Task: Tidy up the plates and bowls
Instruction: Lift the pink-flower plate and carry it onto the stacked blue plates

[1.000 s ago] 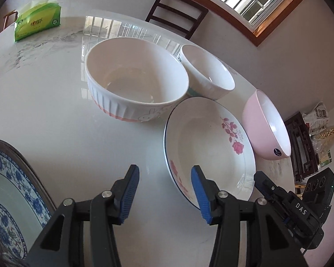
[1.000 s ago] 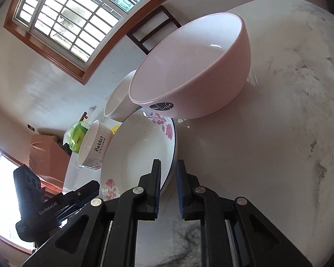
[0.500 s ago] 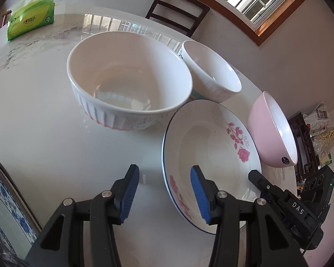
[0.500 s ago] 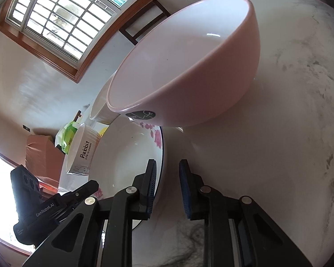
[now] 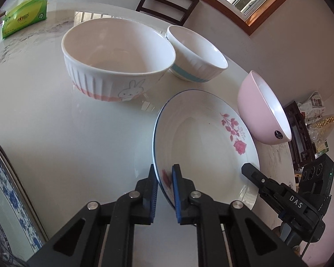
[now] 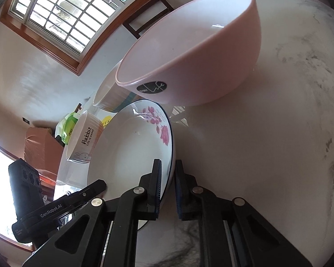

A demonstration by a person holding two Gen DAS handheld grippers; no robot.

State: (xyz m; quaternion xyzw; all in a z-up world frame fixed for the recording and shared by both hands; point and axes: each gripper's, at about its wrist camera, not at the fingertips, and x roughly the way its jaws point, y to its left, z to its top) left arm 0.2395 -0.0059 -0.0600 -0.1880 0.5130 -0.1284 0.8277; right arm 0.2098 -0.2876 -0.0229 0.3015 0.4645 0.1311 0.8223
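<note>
A white plate with a blue rim and pink roses (image 5: 202,138) lies on the white marble table (image 5: 55,133). My left gripper (image 5: 164,182) is shut on its near rim. My right gripper (image 6: 168,178) is shut on the opposite rim of the same plate (image 6: 131,146). A pink bowl (image 5: 262,109) sits just beyond the plate; it looms large in the right wrist view (image 6: 189,51). A large white ribbed bowl with a rabbit (image 5: 115,60) and a smaller white bowl with a blue band (image 5: 196,53) stand behind the plate.
A blue-and-white patterned plate (image 5: 4,191) lies at the left edge. A green tissue pack (image 5: 24,17) sits at the far left of the table. A dark chair (image 5: 167,6) stands behind the table under a window. Shelving and clutter stand off the table's right side (image 5: 305,129).
My left gripper moved right and closed on the rose plate's rim. My right gripper moved forward and now clamps the plate's other rim.
</note>
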